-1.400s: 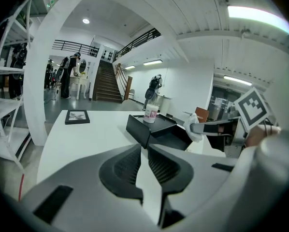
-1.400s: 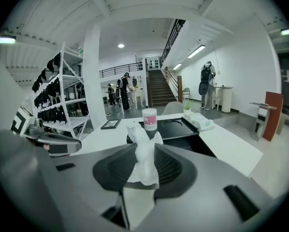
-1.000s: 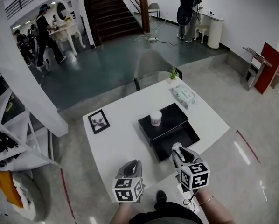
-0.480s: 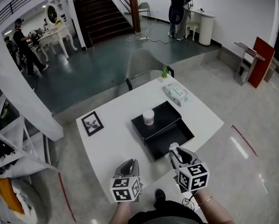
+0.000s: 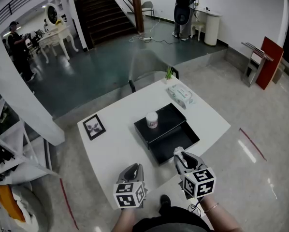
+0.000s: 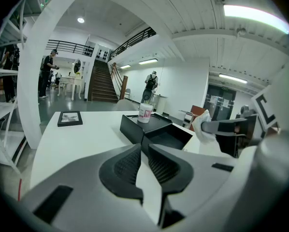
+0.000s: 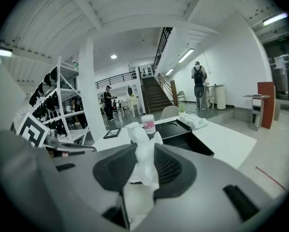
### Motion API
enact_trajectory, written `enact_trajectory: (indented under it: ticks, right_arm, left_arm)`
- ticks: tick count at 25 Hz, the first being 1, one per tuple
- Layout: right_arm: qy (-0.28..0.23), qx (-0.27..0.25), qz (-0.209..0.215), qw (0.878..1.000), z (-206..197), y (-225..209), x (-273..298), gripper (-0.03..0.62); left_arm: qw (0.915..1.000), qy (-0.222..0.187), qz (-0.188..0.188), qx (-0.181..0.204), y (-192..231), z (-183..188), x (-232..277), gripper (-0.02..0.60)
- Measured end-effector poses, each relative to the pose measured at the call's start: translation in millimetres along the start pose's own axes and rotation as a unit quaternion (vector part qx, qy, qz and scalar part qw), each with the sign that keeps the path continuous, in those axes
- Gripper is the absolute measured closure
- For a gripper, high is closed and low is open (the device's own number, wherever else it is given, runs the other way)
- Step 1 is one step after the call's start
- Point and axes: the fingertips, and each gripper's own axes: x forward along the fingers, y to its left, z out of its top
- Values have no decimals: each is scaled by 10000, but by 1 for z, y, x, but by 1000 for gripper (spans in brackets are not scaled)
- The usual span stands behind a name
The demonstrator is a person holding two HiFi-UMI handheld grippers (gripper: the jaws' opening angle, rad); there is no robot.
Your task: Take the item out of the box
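A black box (image 5: 177,146) lies open on the white table (image 5: 120,149), its lid (image 5: 165,120) just behind it with a small white cup (image 5: 151,120) standing on top. My right gripper (image 5: 179,154) hovers at the box's near edge, shut on a crumpled white item (image 7: 144,154) that sticks up between the pads. The left gripper view shows that same white item (image 6: 203,125) to its right. My left gripper (image 5: 134,170) is over the table's near edge, left of the box, shut with nothing in it (image 6: 144,162).
A wet-wipe pack (image 5: 180,94) and a small potted plant (image 5: 169,73) sit at the table's far corner. A framed picture (image 5: 93,126) lies at its left. A chair (image 5: 147,66) stands behind the table. People stand far off; shelving (image 5: 9,149) is at the left.
Both grippers keep about the same place and hold. The head view has shifted a little, so the table sits slightly further left and up. A person at the far left has walked on.
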Motion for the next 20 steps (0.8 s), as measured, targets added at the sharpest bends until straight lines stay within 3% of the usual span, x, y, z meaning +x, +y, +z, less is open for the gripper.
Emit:
enact_trajectory:
  ticks: [20]
  right_arm:
    - [-7,129,-11,9999,-5,-1,-3,486]
  left_arm:
    - [10000,34,-31,13,-2,-4,0,535]
